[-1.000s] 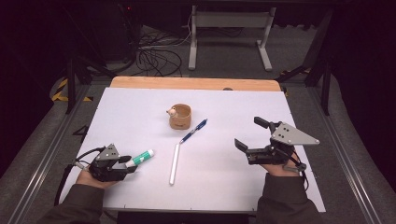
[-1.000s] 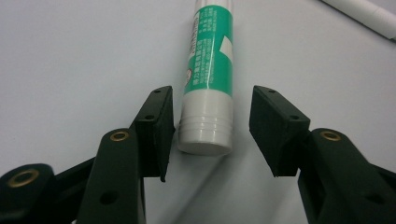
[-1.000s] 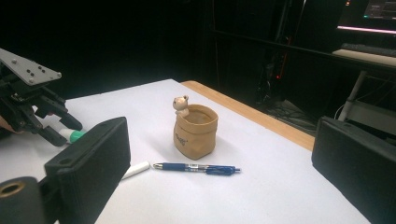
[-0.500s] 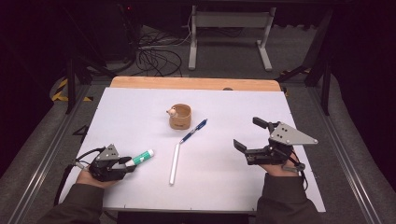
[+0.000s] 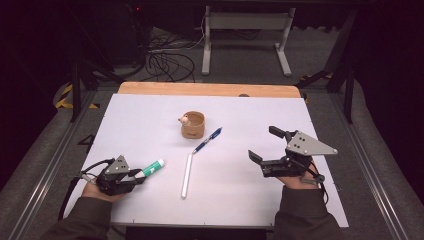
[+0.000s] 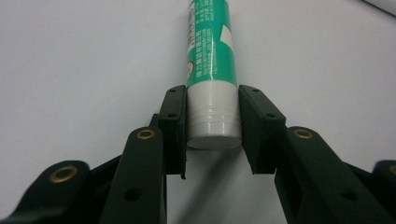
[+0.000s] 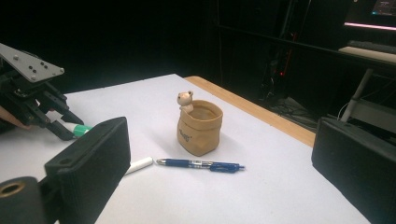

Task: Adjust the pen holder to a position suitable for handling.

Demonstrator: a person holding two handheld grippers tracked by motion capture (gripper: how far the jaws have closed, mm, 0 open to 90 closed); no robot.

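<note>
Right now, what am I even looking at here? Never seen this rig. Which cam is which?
No robot: a person holds a two-jaw gripper in each hand. The high view looks down on the white table from the person's side. Each of the two gripper views rides on its own gripper and looks along its black jaws.

On the table: a tan cup with a bear figure, a blue pen and a white stick.

The left gripper has just been closing its jaws on the white end of a green and white tube; both pads seem to touch it. The right gripper is open, holding nothing.
</note>
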